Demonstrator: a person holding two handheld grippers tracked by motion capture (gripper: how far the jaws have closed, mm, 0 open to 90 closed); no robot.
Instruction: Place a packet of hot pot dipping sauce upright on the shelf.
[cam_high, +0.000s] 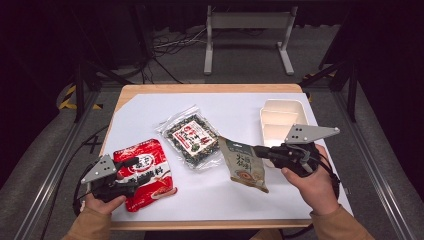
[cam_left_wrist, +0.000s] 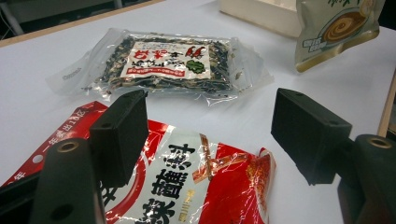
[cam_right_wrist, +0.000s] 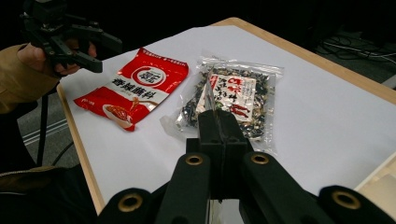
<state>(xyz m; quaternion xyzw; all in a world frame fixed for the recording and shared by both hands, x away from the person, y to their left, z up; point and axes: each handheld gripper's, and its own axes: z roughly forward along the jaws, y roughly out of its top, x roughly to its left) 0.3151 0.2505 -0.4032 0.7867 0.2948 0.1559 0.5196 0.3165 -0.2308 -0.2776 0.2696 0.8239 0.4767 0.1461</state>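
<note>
The right gripper (cam_high: 257, 150) is clamped on the top right edge of a green-brown snack pouch (cam_high: 243, 165), w/ the pouch hanging off the table, tilted, its bottom corner pointing near-left. In the right gripper view the jaws are pressed together w/ the pouch's thin edge (cam_right_wrist: 208, 100) sticking up edge-on between them. In the left gripper view the pouch (cam_left_wrist: 337, 28) shows at far right, clear of the sheet.

The left gripper (cam_high: 131, 172) is at the near-left corner, jaws wide apart, nothing between the pads; it sits just over the left part of a red sauce packet (cam_high: 145, 172). In the left gripper view both black jaws straddle the packet (cam_left_wrist: 196, 186) w/o pressing on it. The right gripper view has this gripper (cam_right_wrist: 100, 51) at far left, jaws spread, beside the packet (cam_right_wrist: 133, 88).

A clear bag of dark dried bits w/ a white-red label (cam_high: 192, 141) lies flat in the middle of the white sheet (cam_high: 235, 107), between the red packet and the pouch, apart from both. Same bag in the gripper views (cam_left_wrist: 163, 65) (cam_right_wrist: 238, 100).

A cream divided tray (cam_high: 280, 120) sits at far right, just behind the right gripper; the pouch is near-left of it. The sheet covers most of a wood table (cam_high: 210, 88).
</note>
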